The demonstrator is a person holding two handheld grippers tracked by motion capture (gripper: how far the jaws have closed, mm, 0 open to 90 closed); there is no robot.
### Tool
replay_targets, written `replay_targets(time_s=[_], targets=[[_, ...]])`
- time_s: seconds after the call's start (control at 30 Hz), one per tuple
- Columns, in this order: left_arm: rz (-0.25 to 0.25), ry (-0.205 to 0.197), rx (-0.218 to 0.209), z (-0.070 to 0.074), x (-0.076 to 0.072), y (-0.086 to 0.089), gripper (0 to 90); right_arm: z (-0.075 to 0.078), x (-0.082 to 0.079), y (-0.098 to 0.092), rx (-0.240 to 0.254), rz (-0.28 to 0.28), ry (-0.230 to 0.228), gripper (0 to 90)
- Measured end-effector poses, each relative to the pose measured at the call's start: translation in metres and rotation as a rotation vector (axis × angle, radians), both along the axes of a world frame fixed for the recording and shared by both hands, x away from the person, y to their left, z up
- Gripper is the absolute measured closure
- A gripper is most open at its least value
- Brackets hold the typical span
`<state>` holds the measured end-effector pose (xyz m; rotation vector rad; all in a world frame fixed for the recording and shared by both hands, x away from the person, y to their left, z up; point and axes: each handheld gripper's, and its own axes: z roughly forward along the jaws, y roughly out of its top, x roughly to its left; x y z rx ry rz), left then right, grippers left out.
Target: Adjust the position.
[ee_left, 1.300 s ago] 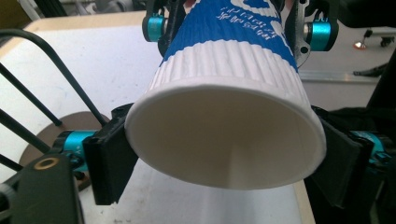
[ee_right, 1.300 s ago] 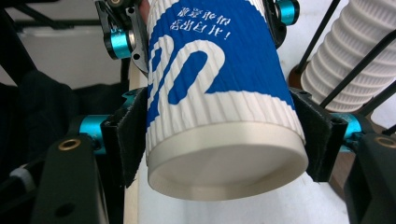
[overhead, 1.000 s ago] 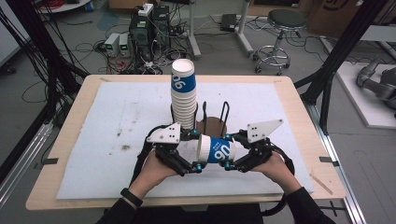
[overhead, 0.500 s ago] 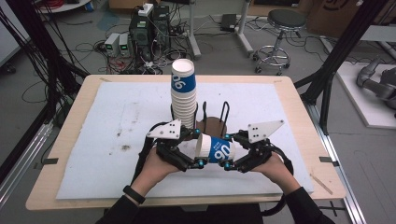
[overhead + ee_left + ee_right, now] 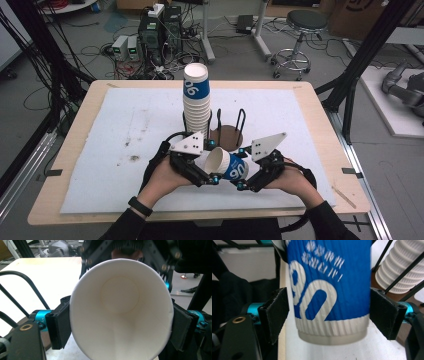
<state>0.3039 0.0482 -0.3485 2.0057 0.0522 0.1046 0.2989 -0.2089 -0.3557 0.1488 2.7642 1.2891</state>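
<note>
Beyond both tongs, on the table [image 5: 300, 86], stands a tall stack of cups [image 5: 196, 97] in a wire rack [image 5: 240, 120]. Between the two tongs, just above the table, a single paper cup [image 5: 227, 164] lies on its side, mouth toward the left tongs and base toward the right. It looks very light and thin-walled. The ribbed blue sleeve should give fair grip, but the open rim would probably buckle under a hard squeeze, so the firmer band near the base or a gentle hold across the rim seems safest. The left tongs [image 5: 211, 169] have just been closing and now clamp lightly on the rim, one pad on each side. The right tongs [image 5: 241, 168] have just been opening; their jaws stand apart around the base, with a small gap at one pad, so they no longer press on it
</note>
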Motion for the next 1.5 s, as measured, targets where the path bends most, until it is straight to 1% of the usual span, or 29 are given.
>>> replay_targets(time_s=[0.03,0.07,0.1,0.17,0.2,0.23,0.27,0.3,0.33,0.37,0.4,0.43,0.5,0.53,0.57,0.67,0.77,0.8,0.87,1.0,1.03,1.07,1.1,1.13,1.23,1.37,1.4,1.43,1.5], targets=[[0.0,0.0,0.0,0.0,0.0,0.0,19.6,0.0,0.0,0.0,0.0,0.0,0.0,21.1],[-0.003,0.008,-0.016,0.001,0.0,0.0,19.5,-0.003,0.0,0.003,-0.01,0.0,-0.008,27.8],[-0.003,0.008,-0.016,0.001,0.0,0.0,19.1,-0.003,0.0,0.003,-0.01,0.0,-0.008,27.8],[-0.001,0.007,-0.048,0.001,-0.001,0.001,17.8,-0.005,0.0,0.004,0.0,0.007,-0.021,29.2],[0.003,0.018,-0.083,0.001,-0.001,0.001,16.7,-0.005,0.0,0.003,0.011,0.009,-0.009,29.3],[0.009,0.025,-0.114,0.001,-0.001,0.002,15.9,-0.005,0.001,0.002,0.04,0.014,-0.001,29.4],[0.007,0.035,-0.142,0.001,-0.001,0.002,14.9,-0.006,0.003,-0.001,0.082,0.018,0.021,29.5],[0.006,0.038,-0.162,0.0,-0.001,0.003,14.9,-0.006,0.003,-0.001,0.082,0.018,0.021,29.5],[0.006,0.051,-0.191,-0.001,-0.001,0.003,12.9,-0.005,0.003,-0.002,0.104,0.015,0.024,29.5],[0.006,0.051,-0.191,-0.001,-0.001,0.003,12.9,-0.005,0.003,-0.002,0.104,0.015,0.024,29.5],[0.003,0.061,-0.203,-0.001,0.0,0.003,12.8,-0.004,0.003,-0.003,0.132,0.014,0.032,29.5],[0.004,0.065,-0.205,-0.001,0.0,0.004,12.8,-0.004,0.003,-0.003,0.132,0.014,0.032,29.5],[0.017,0.072,-0.222,-0.002,0.001,0.004,11.8,-0.004,0.003,-0.006,0.17,0.008,0.036,29.5],[0.017,0.095,-0.249,-0.004,0.003,0.005,11.0,-0.004,0.004,-0.007,0.191,0.011,0.039,29.5],[0.017,0.095,-0.249,-0.004,0.003,0.005,11.0,-0.004,0.004,-0.007,0.191,0.011,0.039,29.5],[0.017,0.101,-0.275,-0.004,0.003,0.004,11.1,-0.004,0.004,-0.008,0.215,0.004,0.044,29.5],[0.007,0.1,-0.282,-0.004,0.004,0.003,13.6,-0.004,0.003,-0.007,0.214,0.001,0.044,29.5],[0.004,0.093,-0.285,-0.004,0.004,0.003,16.8,-0.005,0.004,-0.007,0.215,-0.004,0.044,29.6],[0.008,0.09,-0.281,-0.004,0.004,0.003,17.5,-0.005,0.004,-0.008,0.215,-0.003,0.041,29.6],[0.006,0.078,-0.253,-0.002,0.004,0.003,19.3,-0.005,0.003,-0.007,0.2,-0.011,0.036,27.6],[0.003,0.074,-0.244,-0.002,0.004,0.003,19.8,-0.005,0.003,-0.007,0.187,-0.019,0.038,24.6],[0.003,0.061,-0.215,0.0,0.003,0.003,20.1,-0.004,0.003,-0.006,0.169,-0.027,0.037,21.7],[0.003,0.061,-0.215,0.0,0.003,0.003,20.1,-0.004,0.003,-0.006,0.169,-0.027,0.037,21.7],[0.001,0.053,-0.196,0.001,0.003,0.003,20.1,0.0,0.001,-0.005,0.153,-0.028,0.019,21.7],[0.003,0.041,-0.179,0.003,0.002,0.002,20.4,0.001,0.0,-0.003,0.148,-0.024,0.018,21.7],[0.0,0.036,-0.187,0.006,0.0,0.001,20.4,-0.006,0.001,0.003,0.141,-0.035,0.045,21.4],[0.002,0.027,-0.184,0.007,0.0,0.0,20.4,-0.01,0.002,0.005,0.15,-0.035,0.053,28.3],[0.006,0.02,-0.182,0.008,-0.001,0.0,20.4,-0.01,0.002,0.005,0.15,-0.035,0.053,28.3],[0.007,0.025,-0.209,0.007,-0.001,-0.001,18.5,-0.011,0.001,0.007,0.175,-0.021,0.052,29.7]])
